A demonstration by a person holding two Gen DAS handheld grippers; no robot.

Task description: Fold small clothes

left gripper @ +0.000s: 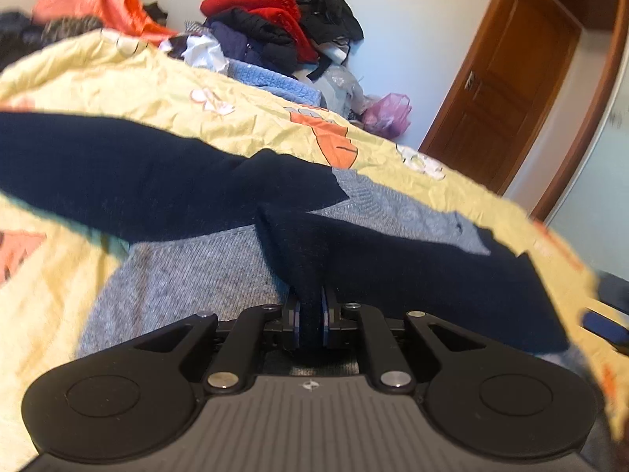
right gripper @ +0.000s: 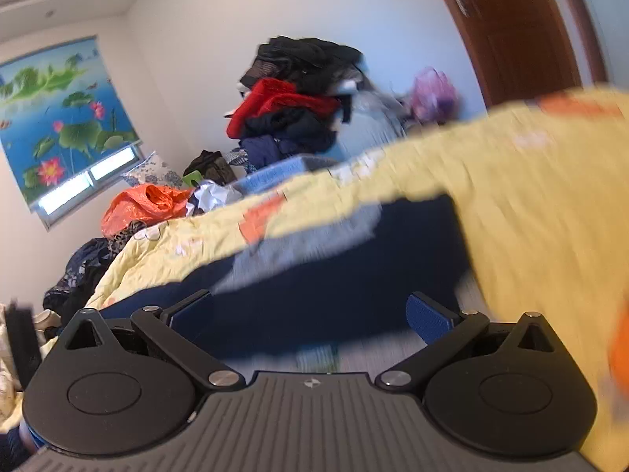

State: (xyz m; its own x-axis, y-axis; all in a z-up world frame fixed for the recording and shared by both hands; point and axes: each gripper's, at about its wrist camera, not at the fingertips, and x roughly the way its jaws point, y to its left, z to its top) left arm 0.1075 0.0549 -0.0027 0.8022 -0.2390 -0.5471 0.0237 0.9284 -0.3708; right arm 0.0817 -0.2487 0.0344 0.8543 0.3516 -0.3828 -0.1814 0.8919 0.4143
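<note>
A small knitted sweater lies on the yellow bedspread (left gripper: 118, 78): grey body (left gripper: 188, 271) with navy sleeves (left gripper: 118, 173). In the left wrist view my left gripper (left gripper: 310, 314) is shut on a pinched fold of the navy hem (left gripper: 310, 275), which rises up between the two pads. In the right wrist view, which is blurred, my right gripper (right gripper: 310, 314) stands open just above the navy part of the sweater (right gripper: 334, 295); nothing sits between its blue pads (right gripper: 428, 314).
A tall heap of red, black and navy clothes (left gripper: 275, 23) stands at the far end of the bed, with an orange bag (left gripper: 98, 4) to its left and a pink bag (left gripper: 387, 114) near the wooden door (left gripper: 499, 90). A lotus picture blind (right gripper: 59, 118) covers the window.
</note>
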